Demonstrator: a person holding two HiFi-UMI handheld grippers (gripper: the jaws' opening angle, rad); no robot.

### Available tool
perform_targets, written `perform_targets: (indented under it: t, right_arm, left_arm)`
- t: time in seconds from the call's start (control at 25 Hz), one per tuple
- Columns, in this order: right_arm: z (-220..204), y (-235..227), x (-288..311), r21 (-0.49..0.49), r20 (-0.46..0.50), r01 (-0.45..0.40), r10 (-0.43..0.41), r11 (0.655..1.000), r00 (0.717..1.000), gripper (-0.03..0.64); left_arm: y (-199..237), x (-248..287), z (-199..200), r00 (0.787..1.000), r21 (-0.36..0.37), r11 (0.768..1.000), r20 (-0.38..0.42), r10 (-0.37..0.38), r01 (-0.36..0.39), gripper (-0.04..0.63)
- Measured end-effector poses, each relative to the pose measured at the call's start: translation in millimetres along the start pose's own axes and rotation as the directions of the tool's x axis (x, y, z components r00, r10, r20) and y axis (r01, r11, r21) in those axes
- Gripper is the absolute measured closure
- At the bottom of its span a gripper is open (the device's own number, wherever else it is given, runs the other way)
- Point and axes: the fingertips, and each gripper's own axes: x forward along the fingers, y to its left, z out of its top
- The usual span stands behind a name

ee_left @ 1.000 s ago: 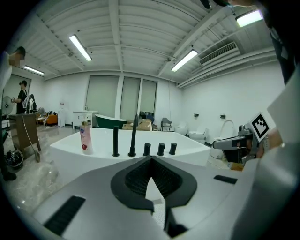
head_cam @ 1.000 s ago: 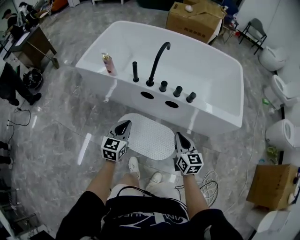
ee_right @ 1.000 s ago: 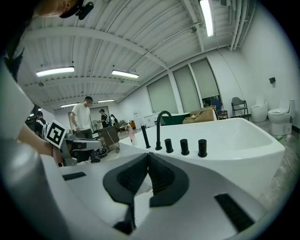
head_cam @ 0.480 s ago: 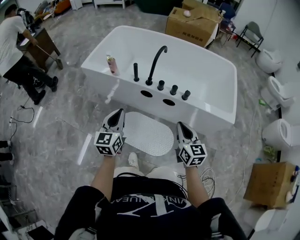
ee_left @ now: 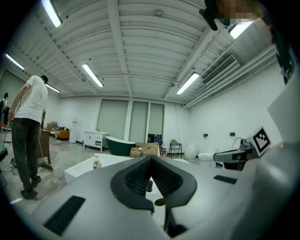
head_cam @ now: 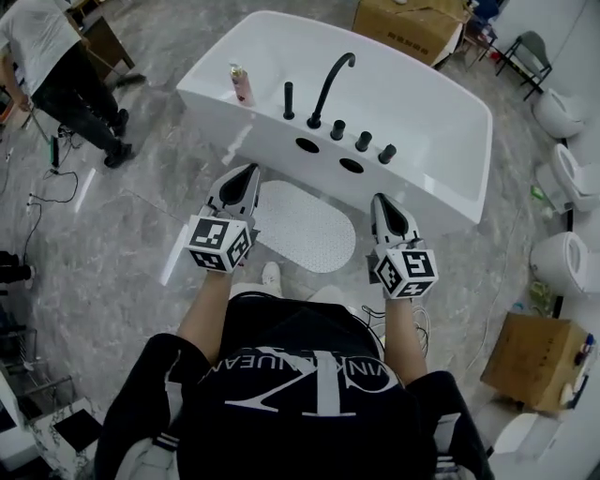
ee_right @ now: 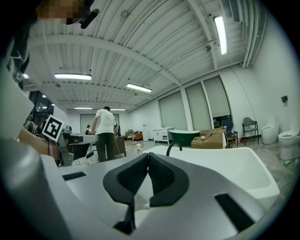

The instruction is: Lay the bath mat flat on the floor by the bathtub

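Observation:
The white oval bath mat (head_cam: 305, 228) lies flat on the grey marble floor, right in front of the white bathtub (head_cam: 459, 122). My left gripper (head_cam: 247, 175) hovers over the mat's left end, shut with nothing in it. Over the floor at the mat's right end, my right gripper (head_cam: 381, 202) is shut and empty too. Both are held up at waist height, apart from the mat. In the left gripper view the left gripper (ee_left: 151, 159) has its jaws closed, facing the tub. In the right gripper view the right gripper (ee_right: 148, 155) also has closed jaws.
A black faucet (head_cam: 330, 82) and knobs stand on the tub's near rim, with a pink bottle (head_cam: 241, 84) at its left corner. A person (head_cam: 52, 56) stands at the far left. Cardboard boxes (head_cam: 412, 23) and toilets (head_cam: 561, 262) line the back and right. Cables (head_cam: 42, 202) lie on the floor.
Both grippers have risen and spread a little over the mat's ends; the mat has stayed put. The person at the left has walked nearer.

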Motion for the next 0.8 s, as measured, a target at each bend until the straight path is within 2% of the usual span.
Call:
perform_targets:
  t: [0.36, 0.8]
  right_arm:
    - [19, 13, 6, -0.026, 0.026, -0.030, 0.031, 0.999, 0.999, 0.592]
    - [26, -1, -10, -0.036, 0.054, 0.019, -0.017, 0.999, 0.998, 0.592]
  left_arm:
    - [5, -4, 23, 0.998, 0.004, 1.000, 0.055, 0.005, -0.005, 0.581]
    - [-4, 1, 34, 0.996, 0.050, 0.999, 0.085, -0.023, 0.019, 0.583]
